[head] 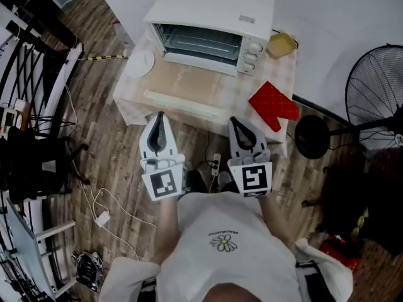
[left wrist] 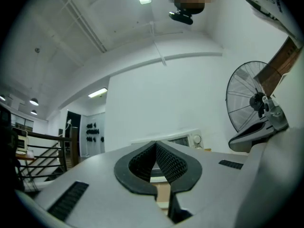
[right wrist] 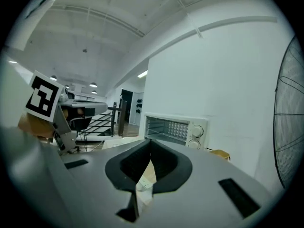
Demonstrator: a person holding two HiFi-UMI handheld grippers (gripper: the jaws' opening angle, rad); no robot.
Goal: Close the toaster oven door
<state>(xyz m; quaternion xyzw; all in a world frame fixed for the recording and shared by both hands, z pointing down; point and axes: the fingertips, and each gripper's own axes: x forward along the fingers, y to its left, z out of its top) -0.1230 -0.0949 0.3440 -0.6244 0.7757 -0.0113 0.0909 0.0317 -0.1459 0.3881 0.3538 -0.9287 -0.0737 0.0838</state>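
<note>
A white toaster oven (head: 211, 27) stands at the back of a small table (head: 277, 68). Its glass door (head: 186, 83) lies folded down flat toward me, the pale handle bar (head: 182, 104) at its near edge. My left gripper (head: 159, 117) hovers just in front of that handle, shut with nothing in it. My right gripper (head: 237, 122) hangs level with it to the right, also shut and holding nothing. The left gripper view shows the shut left gripper (left wrist: 155, 144) and the oven (left wrist: 183, 139) beyond. In the right gripper view, the shut right gripper (right wrist: 151, 144) points at the open oven (right wrist: 175, 129).
A white plate (head: 140, 63) lies left of the oven, a yellow bowl (head: 281, 44) to its right, and a red oven mitt (head: 274, 106) on the table's right front. A standing fan (head: 376, 99) is at the right. Cables (head: 101, 209) trail on the wooden floor.
</note>
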